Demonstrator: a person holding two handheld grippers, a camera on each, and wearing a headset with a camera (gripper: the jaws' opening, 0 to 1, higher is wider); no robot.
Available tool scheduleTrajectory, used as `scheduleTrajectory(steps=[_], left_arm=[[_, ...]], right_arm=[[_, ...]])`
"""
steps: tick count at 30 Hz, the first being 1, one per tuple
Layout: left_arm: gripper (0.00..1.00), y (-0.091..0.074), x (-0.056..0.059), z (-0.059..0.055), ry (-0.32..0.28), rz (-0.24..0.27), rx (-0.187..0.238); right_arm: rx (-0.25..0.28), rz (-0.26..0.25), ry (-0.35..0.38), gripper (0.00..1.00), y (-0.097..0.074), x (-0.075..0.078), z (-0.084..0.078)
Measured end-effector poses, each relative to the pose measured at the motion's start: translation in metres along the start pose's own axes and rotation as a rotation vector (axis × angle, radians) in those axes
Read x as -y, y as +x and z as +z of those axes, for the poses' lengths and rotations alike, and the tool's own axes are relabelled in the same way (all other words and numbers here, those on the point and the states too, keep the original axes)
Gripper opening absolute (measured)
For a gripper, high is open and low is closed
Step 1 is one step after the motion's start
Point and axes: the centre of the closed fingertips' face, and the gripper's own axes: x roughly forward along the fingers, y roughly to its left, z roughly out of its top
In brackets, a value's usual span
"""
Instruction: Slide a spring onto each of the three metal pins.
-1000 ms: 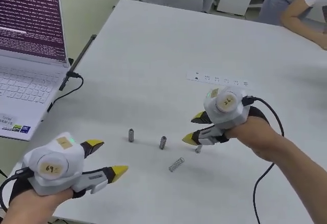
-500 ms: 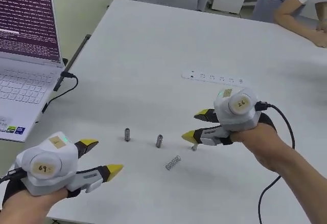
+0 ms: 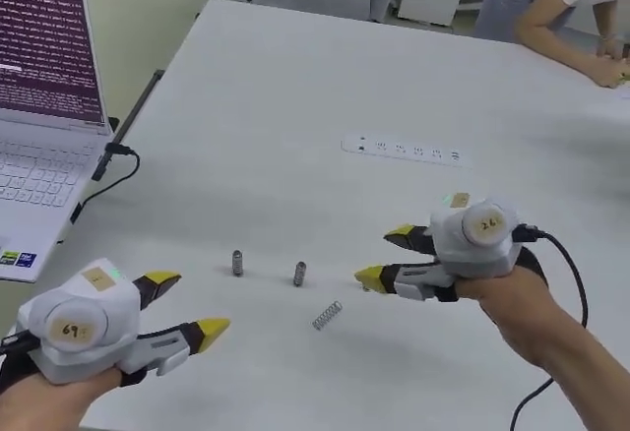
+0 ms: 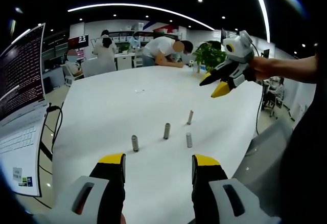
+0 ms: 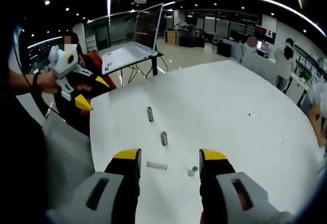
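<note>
Head view: on the white desk (image 3: pixel 295 87) stand two metal pins, the left pin (image 3: pixel 237 263) and the middle pin (image 3: pixel 299 274), each looking ribbed as if a spring already sits on it. A loose spring (image 3: pixel 328 315) lies on its side just in front of the middle pin. The third pin (image 3: pixel 364 284) is barely visible beside the lower tip of the right gripper (image 3: pixel 386 257), whose jaws stand wide apart and hold nothing. The left gripper (image 3: pixel 187 303) hovers at the near edge, well apart from the pins, jaws spread and empty. A power strip (image 3: pixel 404 150) lies farther back, and a laptop (image 3: pixel 39 116) sits at the left with a cable (image 3: pixel 103 175) running to it.

Left gripper view: the own jaws rise wide apart with nothing between them. Beyond them stand the left pin (image 4: pixel 135 142) and the middle pin (image 4: pixel 166 130). The loose spring (image 4: pixel 189 139) lies to their right, and the third pin (image 4: pixel 190 117) is farthest. The right gripper (image 4: pixel 213 85) hangs above, parted.

Right gripper view: the jaws are spread and empty. The third pin (image 5: pixel 192 171), bare, stands just inside the right jaw, and the loose spring (image 5: pixel 157 165) lies between the jaws. The middle pin (image 5: pixel 163 138) and the left pin (image 5: pixel 149 114) stand beyond it. The left gripper (image 5: pixel 93 92) is at the left.
</note>
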Motion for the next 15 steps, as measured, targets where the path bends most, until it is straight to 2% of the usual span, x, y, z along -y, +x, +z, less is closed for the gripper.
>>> scheduleTrajectory(steps=[6, 15], left_arm=[[0.47, 0.001, -0.001, 0.001, -0.001, -0.005, -0.001], [0.47, 0.005, 0.005, 0.003, -0.002, -0.019, 0.001]], right_arm=[[0.028, -0.028, 0.038, 0.46, -0.012, -0.002, -0.01], [0.066, -0.06, 0.104, 0.49, -0.028, -0.011, -0.027]])
